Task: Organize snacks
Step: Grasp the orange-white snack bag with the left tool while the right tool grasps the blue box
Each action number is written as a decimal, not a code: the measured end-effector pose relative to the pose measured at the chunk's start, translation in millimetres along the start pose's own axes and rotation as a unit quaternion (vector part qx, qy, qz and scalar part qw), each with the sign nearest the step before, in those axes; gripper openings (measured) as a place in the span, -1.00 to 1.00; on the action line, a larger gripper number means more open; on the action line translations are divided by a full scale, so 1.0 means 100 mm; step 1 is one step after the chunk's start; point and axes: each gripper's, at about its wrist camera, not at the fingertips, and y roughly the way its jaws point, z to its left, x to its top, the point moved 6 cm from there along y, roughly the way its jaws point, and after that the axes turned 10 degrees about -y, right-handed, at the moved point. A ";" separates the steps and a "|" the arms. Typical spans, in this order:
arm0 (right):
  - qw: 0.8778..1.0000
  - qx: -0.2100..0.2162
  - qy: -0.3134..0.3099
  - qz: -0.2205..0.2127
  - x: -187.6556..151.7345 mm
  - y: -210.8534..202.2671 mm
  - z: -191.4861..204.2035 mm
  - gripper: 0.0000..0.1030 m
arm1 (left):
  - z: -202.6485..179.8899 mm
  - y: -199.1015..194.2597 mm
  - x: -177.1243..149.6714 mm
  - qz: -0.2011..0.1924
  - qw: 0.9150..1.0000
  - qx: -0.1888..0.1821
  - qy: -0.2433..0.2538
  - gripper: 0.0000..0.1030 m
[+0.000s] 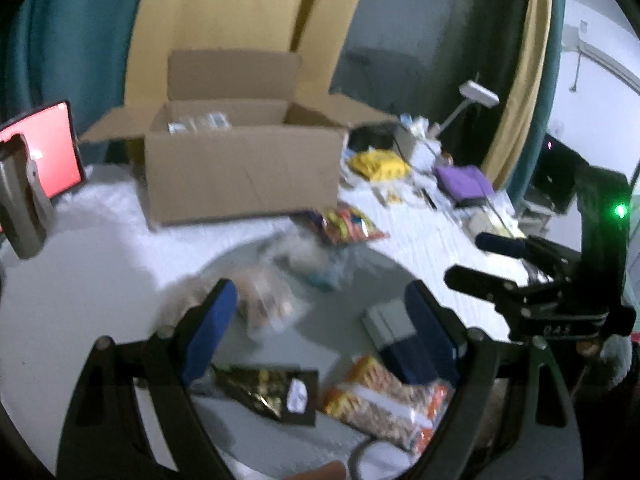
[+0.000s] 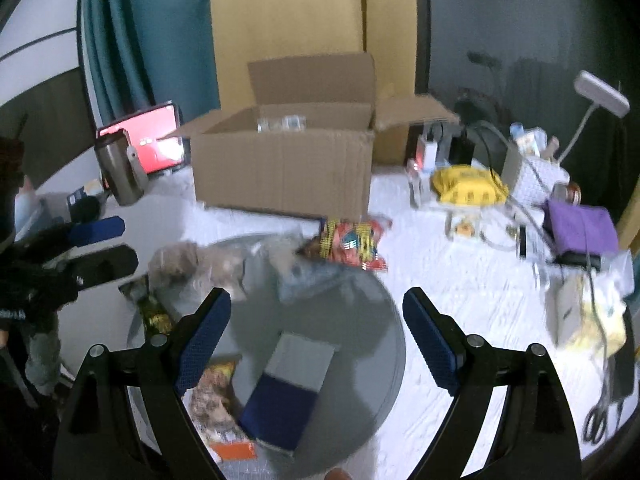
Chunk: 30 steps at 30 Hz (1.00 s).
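Here, both hand-held grippers hang over a round grey tray (image 2: 384, 320) strewn with snacks, neither one grasping anything. The left gripper (image 1: 320, 320), at the lower centre of its view, has its jaws released and wide, a black-and-gold packet (image 1: 266, 392) and an orange peanut bag (image 1: 380, 400) lying just beneath. The right gripper (image 2: 316, 324) likewise stands spread and empty above a grey-and-blue box (image 2: 288, 380) at lower centre. A red-and-yellow chip bag (image 2: 352, 244) lies mid-frame at the tray's far edge, touching the front of the open cardboard box (image 2: 280, 172). That carton, flaps splayed in the upper centre, looks set to receive the snacks; something pale already lies inside, too blurred to name. The wide jaws suggest each hand is lining up a pick.
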 end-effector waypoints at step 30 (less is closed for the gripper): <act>0.996 0.068 0.009 0.065 -0.95 0.48 -0.02 0.05 | -0.47 0.53 -0.99 0.173 0.983 0.031 -0.048 0.69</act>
